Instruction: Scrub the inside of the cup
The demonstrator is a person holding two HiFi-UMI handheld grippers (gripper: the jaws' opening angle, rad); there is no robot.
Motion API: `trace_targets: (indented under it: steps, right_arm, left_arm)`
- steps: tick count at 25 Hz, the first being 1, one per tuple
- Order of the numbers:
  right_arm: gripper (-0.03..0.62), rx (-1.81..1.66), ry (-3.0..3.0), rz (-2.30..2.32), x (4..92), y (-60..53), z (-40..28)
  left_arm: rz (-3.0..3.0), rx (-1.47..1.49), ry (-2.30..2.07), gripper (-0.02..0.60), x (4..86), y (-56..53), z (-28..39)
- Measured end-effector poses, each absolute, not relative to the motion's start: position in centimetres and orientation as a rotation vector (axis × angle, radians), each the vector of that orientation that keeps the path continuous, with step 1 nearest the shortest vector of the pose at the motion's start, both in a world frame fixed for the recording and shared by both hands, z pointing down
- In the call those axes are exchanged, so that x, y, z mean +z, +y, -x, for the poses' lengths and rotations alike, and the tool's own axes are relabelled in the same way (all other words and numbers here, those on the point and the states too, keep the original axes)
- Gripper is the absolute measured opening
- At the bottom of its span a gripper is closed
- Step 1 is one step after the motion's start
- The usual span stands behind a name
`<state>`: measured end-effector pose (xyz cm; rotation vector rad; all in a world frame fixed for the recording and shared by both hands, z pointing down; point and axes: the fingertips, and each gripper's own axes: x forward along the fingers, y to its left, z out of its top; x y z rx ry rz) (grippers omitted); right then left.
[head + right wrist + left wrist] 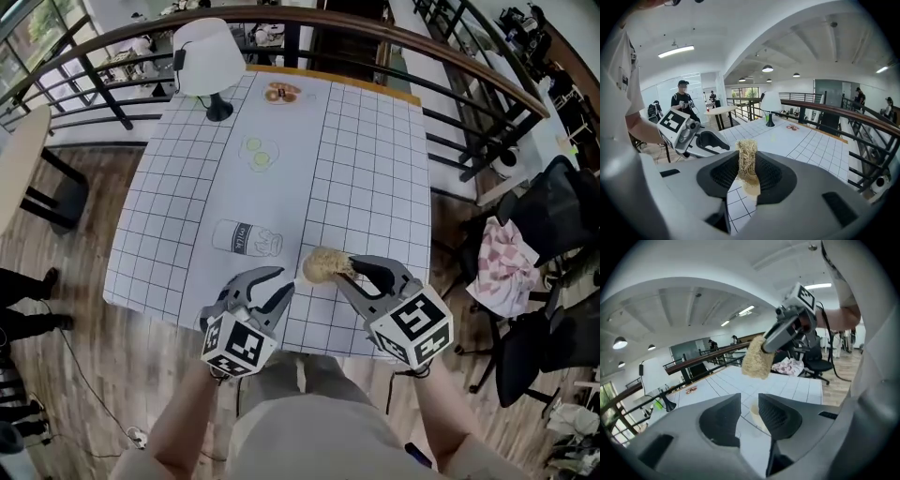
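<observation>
My right gripper is shut on a tan fibrous scrubber and holds it just above the near edge of the grid-patterned table. In the right gripper view the scrubber stands upright between the jaws. My left gripper is open and holds nothing, close to the left of the scrubber. The left gripper view shows the scrubber hanging from the right gripper. A pale tan round shape lies on the cloth beyond the left jaws; I cannot tell whether it is a cup.
A white lamp stands at the table's far left corner. Flat printed pictures, one a milk bottle, mark the cloth. Black chairs with a pink checked cloth stand to the right. A curved railing runs behind the table.
</observation>
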<state>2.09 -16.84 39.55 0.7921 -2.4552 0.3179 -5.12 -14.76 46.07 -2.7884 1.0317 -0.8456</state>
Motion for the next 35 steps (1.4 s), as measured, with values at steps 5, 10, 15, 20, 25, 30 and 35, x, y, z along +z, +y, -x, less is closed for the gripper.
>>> trace_targets:
  steps: [5, 10, 15, 20, 25, 30, 35]
  right_arm:
    - [0.103, 0.363, -2.391, -0.723, 44.1, -18.1, -1.9]
    - [0.103, 0.422, -2.367, -0.678, 47.8, -18.7, -2.1]
    - [0.103, 0.41, -2.324, -0.656, 50.6, -19.3, -2.1]
    - [0.103, 0.377, -2.283, -0.613, 52.3, -19.5, -1.7]
    - [0.103, 0.272, -2.228, -0.577, 52.8, -19.8, -1.8]
    - [0.103, 0.207, -2.147, -0.49, 53.0, -20.1, -1.2]
    - [0.103, 0.104, -2.036, -0.367, 53.9, -19.8, -0.3]
  left_arm:
    - [2.725, -1.075, 0.886, 0.114, 53.0, -14.3, 3.7]
    - [2.799, -1.152, 0.883, 0.114, 57.6, -15.4, 2.4]
    - [2.858, -1.191, 0.852, 0.114, 60.9, -16.6, 1.5]
    - [2.928, -1.129, 0.839, 0.101, 61.0, -16.8, 1.4]
    - [2.976, -1.113, 0.828, 0.067, 61.5, -16.6, 1.5]
    - [2.992, -1.102, 0.836, 0.063, 61.5, -16.7, 1.5]
    - [2.989, -1.094, 0.822, 0.063, 61.4, -16.5, 1.5]
